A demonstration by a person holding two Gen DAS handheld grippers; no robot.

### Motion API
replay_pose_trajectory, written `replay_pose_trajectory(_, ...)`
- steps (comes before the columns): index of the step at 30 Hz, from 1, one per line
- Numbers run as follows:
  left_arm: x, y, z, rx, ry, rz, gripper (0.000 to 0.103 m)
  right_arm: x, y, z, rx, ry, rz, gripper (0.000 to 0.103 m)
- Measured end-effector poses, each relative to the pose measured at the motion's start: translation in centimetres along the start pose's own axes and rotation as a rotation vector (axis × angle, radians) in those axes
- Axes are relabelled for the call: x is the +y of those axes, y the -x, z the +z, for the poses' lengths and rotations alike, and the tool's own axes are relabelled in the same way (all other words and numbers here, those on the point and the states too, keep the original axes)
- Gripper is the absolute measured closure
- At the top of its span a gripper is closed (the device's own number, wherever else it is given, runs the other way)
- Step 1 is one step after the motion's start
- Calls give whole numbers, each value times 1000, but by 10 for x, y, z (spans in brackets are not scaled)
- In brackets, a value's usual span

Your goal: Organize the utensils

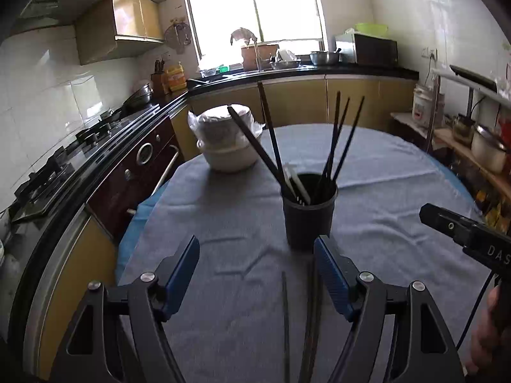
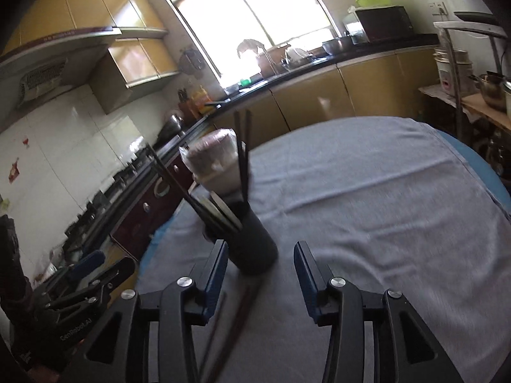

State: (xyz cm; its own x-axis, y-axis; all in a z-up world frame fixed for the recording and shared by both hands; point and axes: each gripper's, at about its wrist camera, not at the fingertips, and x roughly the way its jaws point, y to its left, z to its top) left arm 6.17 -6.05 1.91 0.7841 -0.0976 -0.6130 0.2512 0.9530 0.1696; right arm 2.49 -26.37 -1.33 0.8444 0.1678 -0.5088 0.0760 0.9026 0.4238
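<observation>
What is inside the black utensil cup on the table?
The black cup holds several dark chopsticks standing upright and leaning, plus a few pale flat utensils. Their lower ends and the cup's bottom are hidden by its wall.

The loose chopsticks (image 1: 311,319) on the cloth at six o'clock are blurred and cut by the bottom edge, while the holder (image 1: 308,217) hides its chopsticks' lower ends.
</observation>
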Motion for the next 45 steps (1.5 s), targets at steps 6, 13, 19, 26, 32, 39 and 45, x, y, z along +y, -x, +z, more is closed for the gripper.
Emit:
replay_pose_trajectory(6,2,9,-15,17,7,30,28,-2,9,-18,26,2,-15,57)
replay_pose_trajectory(13,16,14,-22,16,38,66,28,16,10,-27,46,33,-2,57)
replay_pose_trajectory(19,25,13,-30,29,55,85,28,28,10,-34,54,50,7,54)
replay_pose_trajectory(26,32,12,-35,40,73,89,28,34,7,-39,62,61,6,54)
replay_pose_trajectory(32,34,10,-38,49,82,87,28,37,3,-42,74,63,3,54)
replay_pose_trajectory(39,36,6,-41,60,90,85,28,37,1,-44,81,57,0,54)
replay_pose_trajectory(45,37,4,-43,63,94,86,28,36,-1,-44,91,51,-1,54)
